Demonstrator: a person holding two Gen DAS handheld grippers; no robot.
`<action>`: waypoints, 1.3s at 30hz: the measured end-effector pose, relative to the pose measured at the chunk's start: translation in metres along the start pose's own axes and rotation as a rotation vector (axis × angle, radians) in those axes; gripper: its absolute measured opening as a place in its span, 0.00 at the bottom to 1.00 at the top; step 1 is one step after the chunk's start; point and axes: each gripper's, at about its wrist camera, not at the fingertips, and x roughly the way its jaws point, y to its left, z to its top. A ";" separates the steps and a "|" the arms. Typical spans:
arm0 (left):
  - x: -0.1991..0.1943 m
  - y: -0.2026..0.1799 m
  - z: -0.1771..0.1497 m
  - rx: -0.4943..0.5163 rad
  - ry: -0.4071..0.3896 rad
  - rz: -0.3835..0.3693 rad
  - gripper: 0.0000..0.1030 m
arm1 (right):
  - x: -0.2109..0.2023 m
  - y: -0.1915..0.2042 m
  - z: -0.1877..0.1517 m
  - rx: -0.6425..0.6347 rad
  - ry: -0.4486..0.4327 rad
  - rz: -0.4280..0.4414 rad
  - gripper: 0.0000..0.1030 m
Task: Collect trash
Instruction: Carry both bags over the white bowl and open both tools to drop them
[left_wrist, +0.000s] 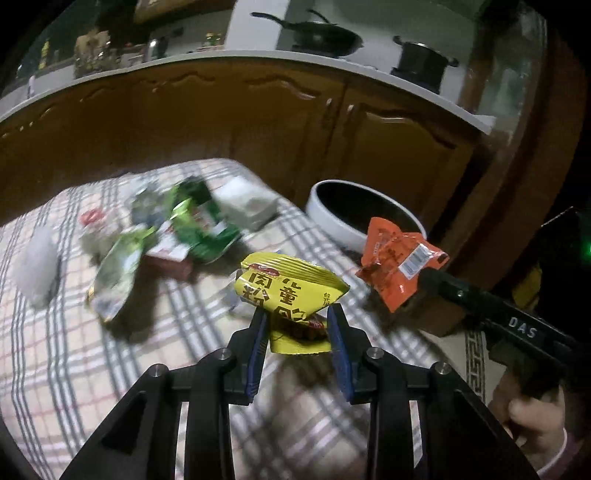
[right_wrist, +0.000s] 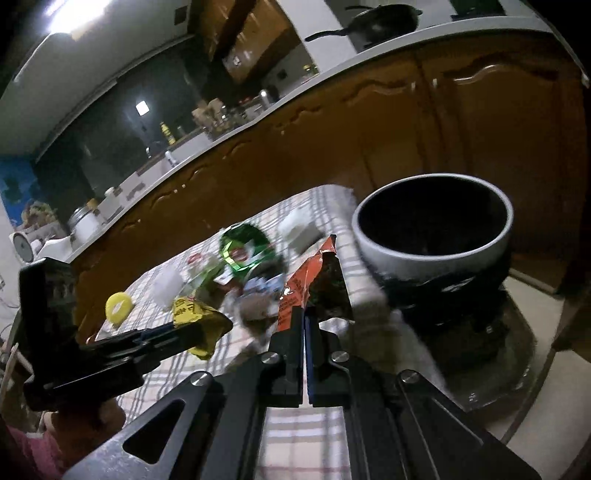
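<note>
In the left view the left gripper (left_wrist: 295, 314) pinches a yellow wrapper (left_wrist: 288, 291) lifted off the table (left_wrist: 55, 369), likely bound for the bin (left_wrist: 325, 206) far right; in the right view the right gripper (right_wrist: 303, 317) clamps an orange wrapper (right_wrist: 295, 295) near that bin.

A yellow wrapper (left_wrist: 291, 291) printed with dark characters is seen beside an orange wrapper (left_wrist: 397, 258) bearing a white barcode patch. The cloth (left_wrist: 74, 350) is checked in beige, grey and white. Green packets (left_wrist: 199, 221) are shown. The bin (right_wrist: 432, 225) is white-rimmed, dark inside. Blue pads (left_wrist: 341, 354) are fitted.
</note>
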 end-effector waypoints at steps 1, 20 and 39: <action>0.003 -0.003 0.003 0.007 -0.001 -0.003 0.30 | -0.002 -0.004 0.002 0.002 -0.005 -0.007 0.00; 0.095 -0.054 0.069 0.104 0.011 -0.044 0.30 | -0.008 -0.070 0.056 0.008 -0.071 -0.126 0.00; 0.199 -0.072 0.117 0.115 0.112 -0.032 0.32 | 0.026 -0.120 0.086 -0.012 0.014 -0.177 0.00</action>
